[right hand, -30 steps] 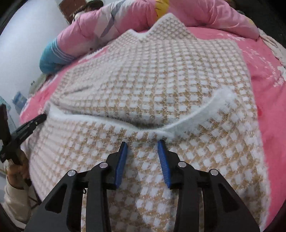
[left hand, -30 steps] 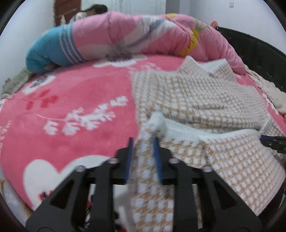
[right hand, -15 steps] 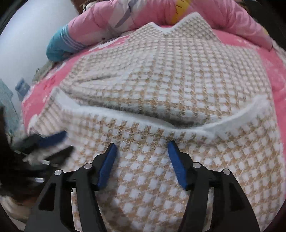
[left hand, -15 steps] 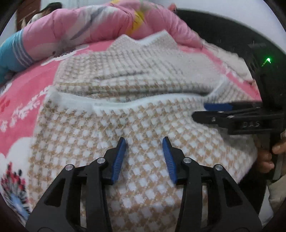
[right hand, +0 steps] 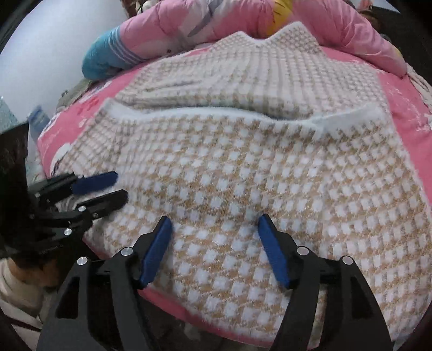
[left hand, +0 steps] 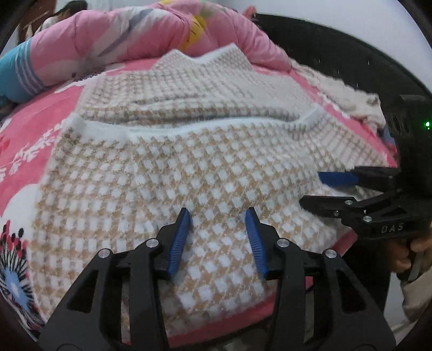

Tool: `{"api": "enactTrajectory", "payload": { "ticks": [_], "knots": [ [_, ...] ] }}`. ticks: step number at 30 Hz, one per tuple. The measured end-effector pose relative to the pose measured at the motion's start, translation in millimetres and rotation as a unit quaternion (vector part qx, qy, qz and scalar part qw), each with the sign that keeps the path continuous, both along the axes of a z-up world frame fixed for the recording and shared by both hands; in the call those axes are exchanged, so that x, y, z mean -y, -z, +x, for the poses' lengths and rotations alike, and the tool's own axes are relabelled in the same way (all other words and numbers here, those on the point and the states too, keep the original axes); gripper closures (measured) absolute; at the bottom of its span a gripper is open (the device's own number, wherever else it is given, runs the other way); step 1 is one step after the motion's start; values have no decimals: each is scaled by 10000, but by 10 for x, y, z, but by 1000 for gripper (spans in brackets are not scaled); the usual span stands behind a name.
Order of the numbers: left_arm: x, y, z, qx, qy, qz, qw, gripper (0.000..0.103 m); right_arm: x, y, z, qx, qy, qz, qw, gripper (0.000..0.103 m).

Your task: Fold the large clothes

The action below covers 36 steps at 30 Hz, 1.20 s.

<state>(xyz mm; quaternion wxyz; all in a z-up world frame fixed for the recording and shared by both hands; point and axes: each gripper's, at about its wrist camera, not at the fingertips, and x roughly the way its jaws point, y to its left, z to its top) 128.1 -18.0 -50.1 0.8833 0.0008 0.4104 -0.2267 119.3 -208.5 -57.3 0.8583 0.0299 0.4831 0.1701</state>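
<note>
A: The sweater (right hand: 243, 167) lies on the bed (right hand: 405, 129), its bottom part doubled up, fold at the near edge.

B: Left gripper (left hand: 218, 237) released; right gripper (right hand: 216, 248) still spreading, empty. Risk?

A: The fuzzy flap could slide off the edge.

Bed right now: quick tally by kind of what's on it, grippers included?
Checked sweater: 1
Pink quilt: 1
Pink bedspread: 1
Cream fleece: 1
Grippers: 2, left gripper and right gripper, both open, the right's jaws opening, empty
Total: 6
</note>
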Motion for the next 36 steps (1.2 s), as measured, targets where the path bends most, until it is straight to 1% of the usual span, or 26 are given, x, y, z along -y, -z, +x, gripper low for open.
{"api": "enactTrajectory", "payload": {
  "ticks": [1,2,3,4,5,7,8,9,10,11,13,16,17,18,19,20,21,23,25,27,28,29,31,32,35,36],
  "knots": [
    [-23,-106,-31,36,-13,-75,10000,61,7,-118,-62,84,16,-21,10000,38],
    [-45,-200,-106,182,33,-139,9997,64,21,-202,-112,206,-38,-43,9998,38],
    [-80,-265,-194,341,139,-181,9992,63,3,-326,-241,426,-184,-31,9989,38],
    [-100,-328,-277,459,291,-225,9983,62,-6,-363,-298,522,-264,-26,9983,38],
    [-98,-334,-329,495,392,-250,9977,62,-33,-370,-344,550,-323,-65,9979,38],
    [-53,-267,-360,404,462,-145,9980,62,-131,-179,-335,380,-326,-379,9980,38],
    [19,-107,-313,193,340,167,9991,60,-186,-19,-287,275,-263,-566,9977,38],
    [29,8,-290,74,293,276,9992,59,-221,158,-241,232,-234,-678,9972,33],
    [33,94,-270,80,221,233,9995,59,-223,170,-242,300,-209,-687,9970,32],
    [50,84,-263,123,192,178,9996,59,-233,136,-237,303,-192,-673,9971,32],
    [-27,-74,-305,136,160,43,9998,60,-162,-64,-308,346,-82,-577,9977,32],
    [-260,-213,-460,426,-22,39,9991,59,50,-270,-460,650,234,-654,9955,32],
    [-331,-179,-459,388,-153,129,9990,60,136,-261,-456,622,404,-660,9951,32],
    [-375,-114,-403,238,-250,173,9993,62,195,-208,-397,520,517,-654,9952,32],
    [-423,-2,-323,-8,-330,123,9994,62,262,-44,-309,277,590,-536,9964,31],
    [-462,45,-305,-66,-373,-1,9993,62,293,104,-245,162,594,-390,9973,29],
    [-473,70,-310,-35,-405,-88,9991,62,302,167,-229,176,594,-350,9975,27],
    [-432,28,-317,-22,-428,-2,9991,63,287,39,-259,227,603,-381,9972,27],
    [-480,-84,-365,38,-452,-123,9989,63,357,-129,-366,342,727,-410,9959,27],
    [-595,-149,-433,179,-624,-166,9978,62,526,-267,-497,587,1043,-552,9913,27],
    [-661,-133,-422,155,-720,-150,9972,62,622,-248,-516,583,1236,-616,9887,27],
    [-756,-50,-390,11,-840,-160,9963,62,719,-176,-501,461,1412,-644,9868,27],
    [-843,82,-333,-174,-929,-384,9948,63,883,88,-423,63,1535,-420,9872,27],
    [-882,90,-344,-170,-954,-515,9940,63,906,142,-424,65,1539,-346,9875,27],
    [-869,-41,-358,-131,-959,-430,9944,62,842,-83,-494,226,1513,-520,9869,27],
    [-882,-106,-381,-37,-978,-443,9942,56,842,-199,-542,357,1514,-432,9869,27]
  ]
}}
